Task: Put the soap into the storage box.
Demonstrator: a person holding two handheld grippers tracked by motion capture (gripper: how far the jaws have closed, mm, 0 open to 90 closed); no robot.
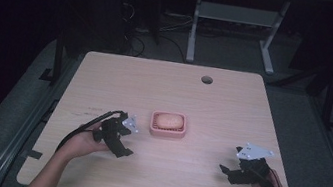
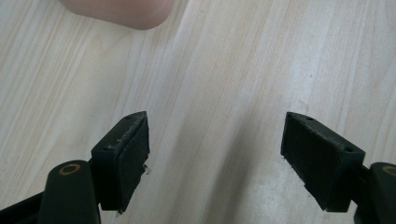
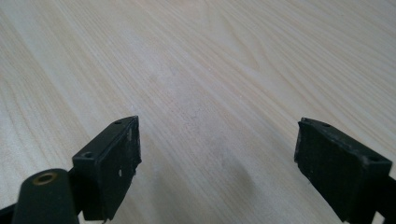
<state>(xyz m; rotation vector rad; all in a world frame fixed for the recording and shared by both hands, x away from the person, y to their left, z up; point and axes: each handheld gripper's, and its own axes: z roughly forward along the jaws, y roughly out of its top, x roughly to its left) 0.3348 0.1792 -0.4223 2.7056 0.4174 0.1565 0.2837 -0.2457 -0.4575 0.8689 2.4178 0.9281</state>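
Wooden table point(image 1: 213, 106) bears pink soap dish point(image 1: 167, 124); left tongs point(image 2: 215, 149) and right tongs point(image 3: 217, 161) gape wide, empty.

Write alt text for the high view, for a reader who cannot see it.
A pink soap dish holding a pale bar of soap sits mid-table on a light wooden table. The left tool is just left of the dish, the right tool farther off near the table's right front; neither touches it.
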